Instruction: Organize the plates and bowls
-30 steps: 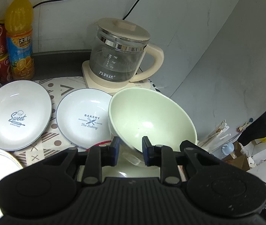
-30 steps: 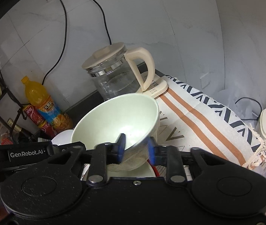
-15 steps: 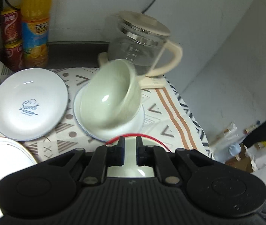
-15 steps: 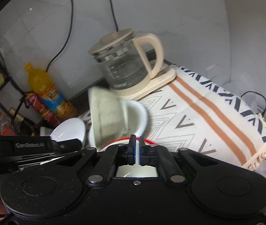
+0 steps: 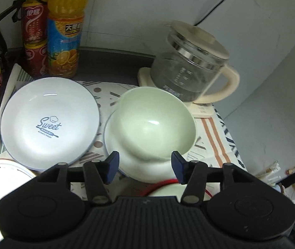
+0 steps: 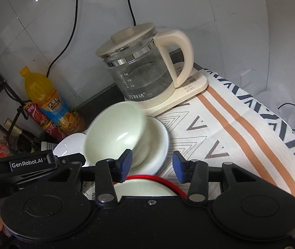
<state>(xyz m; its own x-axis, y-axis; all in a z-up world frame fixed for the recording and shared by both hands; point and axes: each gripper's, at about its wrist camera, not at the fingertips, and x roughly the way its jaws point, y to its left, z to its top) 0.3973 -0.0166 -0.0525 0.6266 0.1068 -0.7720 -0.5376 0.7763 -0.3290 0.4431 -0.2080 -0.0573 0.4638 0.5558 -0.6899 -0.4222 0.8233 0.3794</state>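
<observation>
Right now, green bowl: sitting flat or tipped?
Tipped. The green bowl leans on the white plate, mouth angled toward the cameras, rim motion-blurred; neither gripper touches it.

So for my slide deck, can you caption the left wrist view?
Left gripper opening, nothing between its jaws, above a pale green bowl resting on a white plate.

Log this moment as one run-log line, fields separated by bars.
green bowl resting on white plate | left gripper opening, empty | right gripper opening, empty | Sweet plate beside
</observation>
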